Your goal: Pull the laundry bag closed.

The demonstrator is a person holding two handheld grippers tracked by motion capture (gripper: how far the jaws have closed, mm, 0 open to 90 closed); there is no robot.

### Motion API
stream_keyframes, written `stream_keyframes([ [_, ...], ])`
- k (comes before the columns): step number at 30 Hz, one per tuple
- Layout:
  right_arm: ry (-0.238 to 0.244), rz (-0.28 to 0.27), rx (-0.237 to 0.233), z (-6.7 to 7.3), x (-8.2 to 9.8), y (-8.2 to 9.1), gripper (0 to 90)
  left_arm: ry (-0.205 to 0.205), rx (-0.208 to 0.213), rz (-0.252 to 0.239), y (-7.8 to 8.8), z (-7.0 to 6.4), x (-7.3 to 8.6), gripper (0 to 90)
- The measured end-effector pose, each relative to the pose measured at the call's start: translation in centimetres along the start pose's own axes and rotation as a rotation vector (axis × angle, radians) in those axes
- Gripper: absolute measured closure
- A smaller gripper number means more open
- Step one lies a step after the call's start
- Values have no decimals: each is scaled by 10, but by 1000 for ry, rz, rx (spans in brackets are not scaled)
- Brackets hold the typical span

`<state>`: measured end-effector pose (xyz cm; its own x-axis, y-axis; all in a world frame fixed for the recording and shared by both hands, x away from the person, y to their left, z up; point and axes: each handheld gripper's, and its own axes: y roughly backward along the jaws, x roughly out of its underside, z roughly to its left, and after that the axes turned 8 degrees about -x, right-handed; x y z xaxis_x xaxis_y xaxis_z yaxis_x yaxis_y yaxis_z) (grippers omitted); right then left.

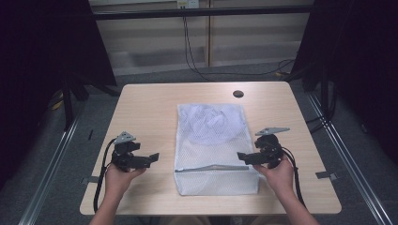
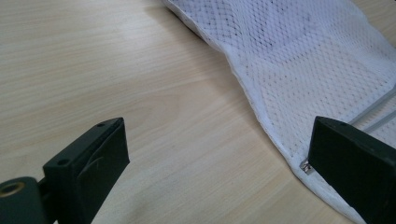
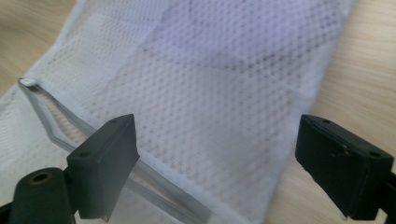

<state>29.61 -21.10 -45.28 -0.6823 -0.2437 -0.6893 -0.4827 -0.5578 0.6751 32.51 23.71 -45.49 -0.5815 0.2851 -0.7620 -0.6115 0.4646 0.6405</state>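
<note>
Overhead: a person's two hands come in from the near edge of a pale wood counter [image 1: 150,108], each holding a set of black tongs, with a white mesh bag [image 1: 213,145] lying flat between them.
Mesh bag: it sits at the middle of the counter, long side running away from the person, with a grey zipper [image 1: 211,168] crossing it near the near end; the zipper looks partly parted at its middle.
Inside the bag: a pale, rounded shape shows through the netting at the far half; what it is cannot be told.
Left tongs [image 1: 152,157]: released, jaws standing wide apart, held in the left hand [image 1: 119,178] just beside the bag's left edge and apart from it, pointing toward it.
Left gripper view: bare wood lies between the two jaws; the bag's hemmed edge and the zipper's metal end [image 2: 305,166] sit by the right-hand jaw.
Right tongs [image 1: 241,157]: released too, jaws spread wide, held in the right hand [image 1: 279,176] at the bag's right edge, tips over the netting near the zipper.
Right gripper view: mesh spans the gap between the jaws, with the zipper line passing by the left-hand jaw.
Far edge: a dark round grommet [image 1: 238,93] is set in the counter, well apart from the bag.
</note>
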Motion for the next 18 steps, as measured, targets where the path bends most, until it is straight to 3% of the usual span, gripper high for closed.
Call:
stream_keyframes([
  [6, 33, 24, -21, 17, -7, -14, 134, -16, 17, 13, -1, -4, 0, 54],
  [18, 63, 38, -62, 46, -17, -37, 163, 26, 39, -4, 5, 2, -1, 60],
])
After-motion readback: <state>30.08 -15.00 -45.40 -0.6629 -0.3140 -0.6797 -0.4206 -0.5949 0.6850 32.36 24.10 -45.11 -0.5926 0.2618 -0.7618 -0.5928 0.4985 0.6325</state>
